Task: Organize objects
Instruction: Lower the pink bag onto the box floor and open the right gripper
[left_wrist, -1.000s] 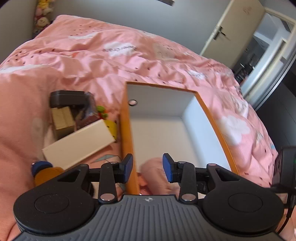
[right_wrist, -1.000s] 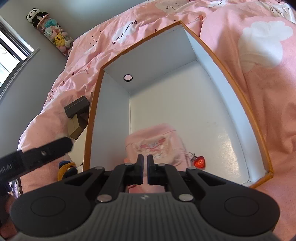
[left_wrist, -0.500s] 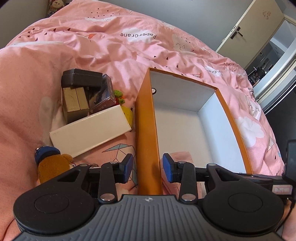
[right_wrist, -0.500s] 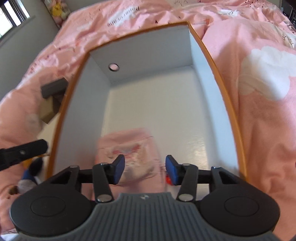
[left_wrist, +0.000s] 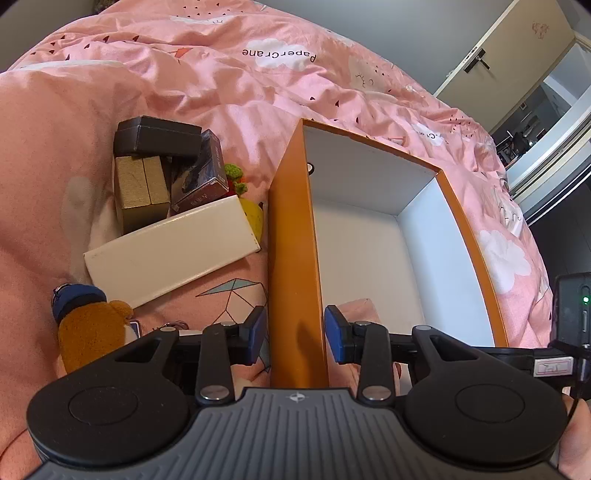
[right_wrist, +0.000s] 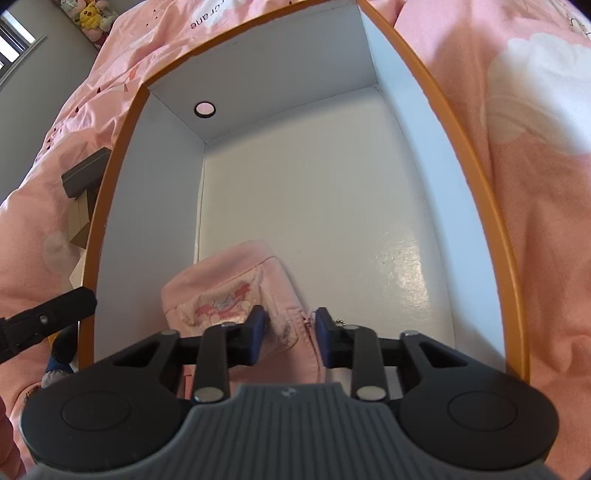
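An orange box with a white inside (left_wrist: 291, 258) (right_wrist: 480, 192) lies on a pink bed. My left gripper (left_wrist: 295, 338) is open, its jaws either side of the box's left wall. A pink pouch (right_wrist: 236, 291) lies in the box's near left corner and shows in the left wrist view (left_wrist: 358, 314) too. My right gripper (right_wrist: 290, 336) is open just above the pouch's near edge, empty. Left of the box lie a long white box (left_wrist: 170, 251), a gold box (left_wrist: 140, 192), a black case (left_wrist: 159, 136), a dark card box (left_wrist: 203, 173) and a brown plush toy with a blue cap (left_wrist: 88, 325).
The pink duvet (left_wrist: 221, 74) is rumpled all around. A yellow and green plush (left_wrist: 251, 214) lies between the white box and the orange box. A door (left_wrist: 498, 55) stands at the back right. Plush toys (right_wrist: 92, 14) sit by the wall.
My right gripper opened and let go of the pink pouch, which now lies in the box. My left gripper moved left and now straddles the box's left wall.
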